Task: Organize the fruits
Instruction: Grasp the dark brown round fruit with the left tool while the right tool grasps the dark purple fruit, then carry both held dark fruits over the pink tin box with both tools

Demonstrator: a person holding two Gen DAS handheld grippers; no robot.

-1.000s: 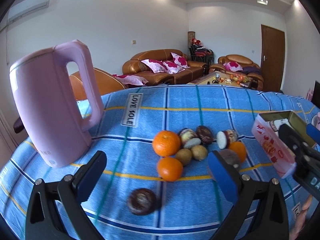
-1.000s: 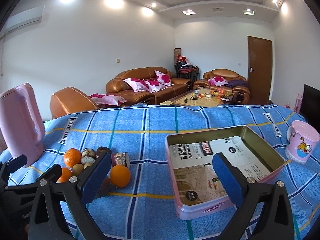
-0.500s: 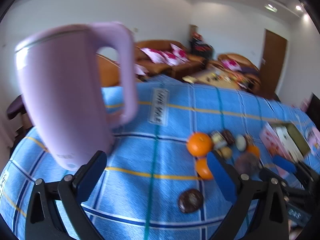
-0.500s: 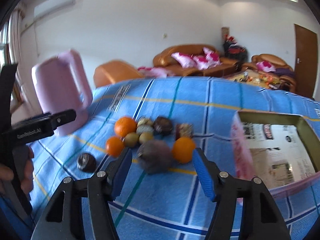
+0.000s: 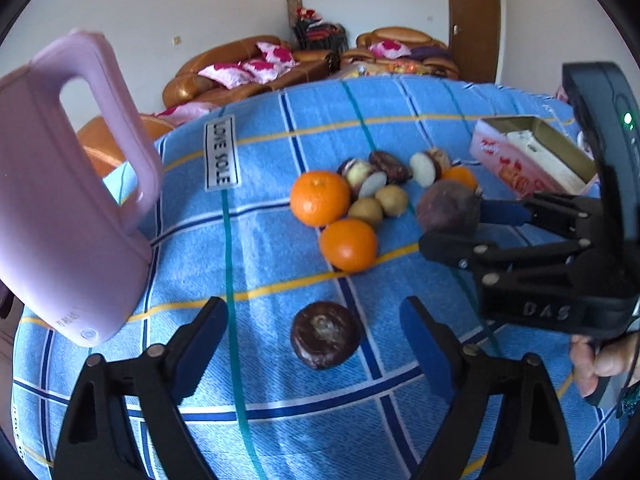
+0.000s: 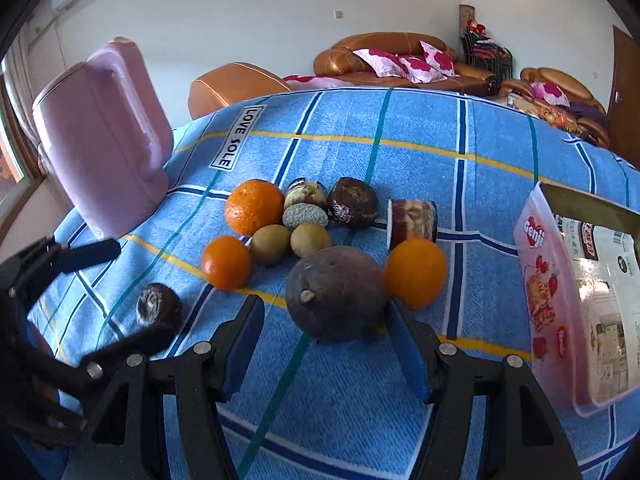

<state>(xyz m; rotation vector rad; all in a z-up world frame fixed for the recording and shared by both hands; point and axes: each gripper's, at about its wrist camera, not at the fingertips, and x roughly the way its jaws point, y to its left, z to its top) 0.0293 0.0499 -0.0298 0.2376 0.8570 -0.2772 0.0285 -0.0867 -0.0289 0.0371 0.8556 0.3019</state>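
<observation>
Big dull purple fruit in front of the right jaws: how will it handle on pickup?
The purple fruit looks round with a small stem nub, so it would probably roll if nudged off-centre. Its skin looks matte and rough, so the pads should hold it without much slip. It sits against an orange, which may get bumped.

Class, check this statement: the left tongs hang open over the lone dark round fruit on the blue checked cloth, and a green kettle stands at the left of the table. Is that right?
One detail is wrong: the kettle is pink, not green, as the left wrist view shows. The rest stands: the left tongs hang open over the lone dark round fruit on the blue checked cloth.
</observation>
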